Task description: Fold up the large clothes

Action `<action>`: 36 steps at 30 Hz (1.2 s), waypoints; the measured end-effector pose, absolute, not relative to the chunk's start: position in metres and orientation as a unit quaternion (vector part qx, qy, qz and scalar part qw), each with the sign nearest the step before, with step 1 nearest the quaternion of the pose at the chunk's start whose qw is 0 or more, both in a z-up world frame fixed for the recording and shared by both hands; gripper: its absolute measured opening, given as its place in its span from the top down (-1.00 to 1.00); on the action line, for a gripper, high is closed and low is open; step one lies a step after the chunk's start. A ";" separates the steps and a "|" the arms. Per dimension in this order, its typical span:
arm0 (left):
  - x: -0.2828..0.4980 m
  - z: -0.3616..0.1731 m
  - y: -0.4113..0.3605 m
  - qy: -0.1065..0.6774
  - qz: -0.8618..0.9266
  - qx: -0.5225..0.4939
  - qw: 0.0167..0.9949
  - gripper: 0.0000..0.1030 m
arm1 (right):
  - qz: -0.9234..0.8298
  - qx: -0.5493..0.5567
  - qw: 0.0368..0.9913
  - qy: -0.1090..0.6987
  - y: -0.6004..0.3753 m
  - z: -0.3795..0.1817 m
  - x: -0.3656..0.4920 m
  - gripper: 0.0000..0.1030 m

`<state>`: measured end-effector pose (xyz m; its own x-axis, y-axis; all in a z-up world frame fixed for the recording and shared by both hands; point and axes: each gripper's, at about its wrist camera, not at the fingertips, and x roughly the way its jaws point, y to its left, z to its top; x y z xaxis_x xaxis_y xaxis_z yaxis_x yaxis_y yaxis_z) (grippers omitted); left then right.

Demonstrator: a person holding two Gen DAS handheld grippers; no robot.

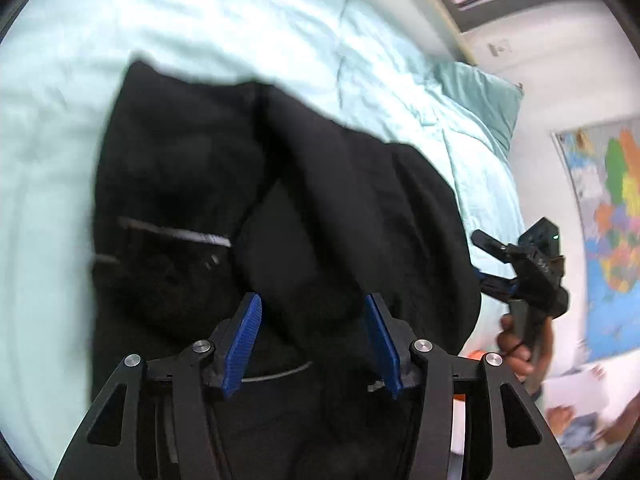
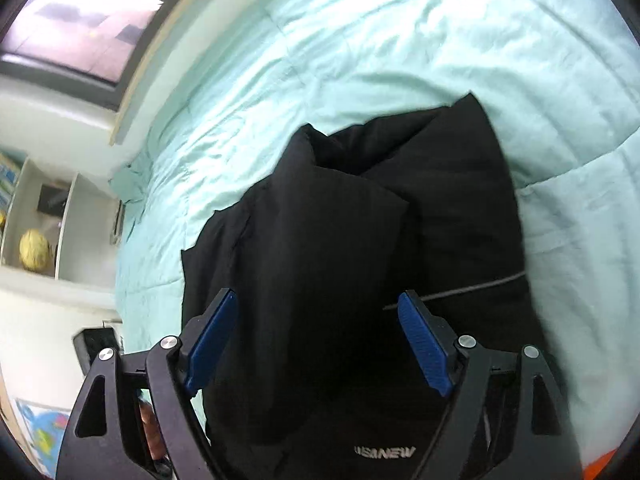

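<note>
Jaws on my left gripper (image 1: 312,336) and right gripper (image 2: 320,340) stood apart, holding nothing. Ahead of both lay the black jacket (image 1: 248,184), bunched on the bed (image 1: 200,20). I judged folding barely begun; next I needed to grip an edge.

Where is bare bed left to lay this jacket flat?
Bare mint comforter stretches beyond the black jacket's far edge and along its side toward the pillow. It is crowded near both open grippers, left gripper and right gripper, where the jacket bunches.
</note>
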<state>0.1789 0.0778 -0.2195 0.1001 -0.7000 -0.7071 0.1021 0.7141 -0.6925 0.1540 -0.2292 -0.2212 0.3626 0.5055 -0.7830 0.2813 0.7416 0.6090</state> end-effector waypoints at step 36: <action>0.137 -0.130 0.045 0.481 -0.299 -0.093 0.819 0.06 | 0.087 0.145 0.833 0.527 -0.159 -0.161 0.098 -0.23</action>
<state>0.1367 0.0452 -0.1296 0.3589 -0.5800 -0.7313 0.4006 0.8034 -0.4406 0.0983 -0.1585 -0.1612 0.4303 0.2980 -0.8521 0.0082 0.9426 0.3338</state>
